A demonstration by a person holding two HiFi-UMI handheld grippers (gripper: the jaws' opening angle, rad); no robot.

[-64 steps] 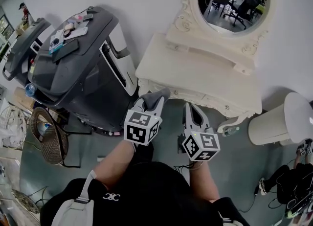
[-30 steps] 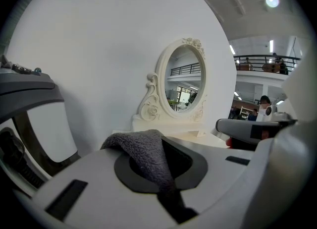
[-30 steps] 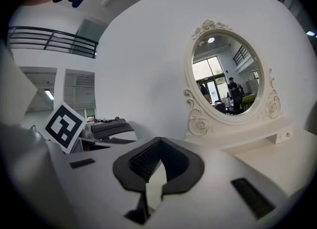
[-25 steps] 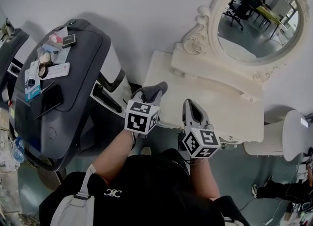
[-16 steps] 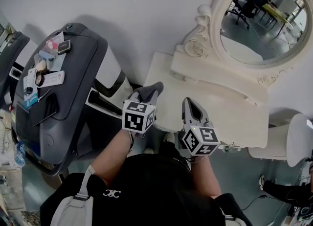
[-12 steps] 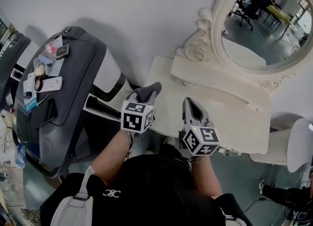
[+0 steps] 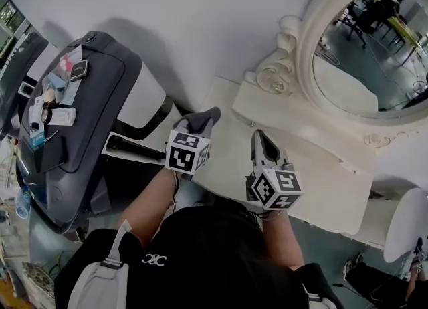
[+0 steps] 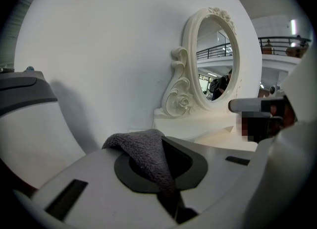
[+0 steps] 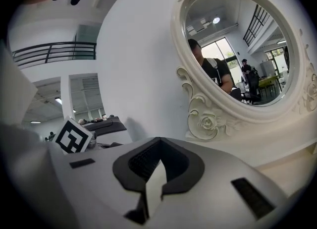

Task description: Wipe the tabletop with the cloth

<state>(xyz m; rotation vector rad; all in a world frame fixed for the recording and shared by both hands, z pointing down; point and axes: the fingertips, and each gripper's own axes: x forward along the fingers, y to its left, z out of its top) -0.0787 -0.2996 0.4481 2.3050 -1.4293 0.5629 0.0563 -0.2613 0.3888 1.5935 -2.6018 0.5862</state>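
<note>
A small grey cloth [image 7: 202, 118] is clamped in the left tongs [image 7: 195, 127]. In the left gripper view the cloth [image 8: 144, 154] is seen to be of a nubby, towel-like weave, dull and evenly grey, with no print or edging to be made out. It is folded on itself and pinched in the seam where the two jaws meet. From there it rises and is draped in a rounded hump over the tip of the jaw at the left of that view. Its long axis is thus laid along the left tongs [image 8: 163, 169], and its free end is pointed forward past the jaw tips, towards the wall and the mirror [image 8: 214, 59].

In the head view the cloth is held over the near left end of the cream bench [image 7: 314, 174]. Whether the surface is touched by it cannot be told.

The right tongs [image 7: 258, 138] are held beside the left ones, apart from them, over the near edge of the bench and aimed the same way. In the right gripper view the right tongs [image 9: 156, 166] are shown clenched at the tips. Nothing is gripped; only a pale sliver shows behind them.

An oval mirror [image 7: 374, 53] in a carved white frame is stood at the back of the bench.
</note>
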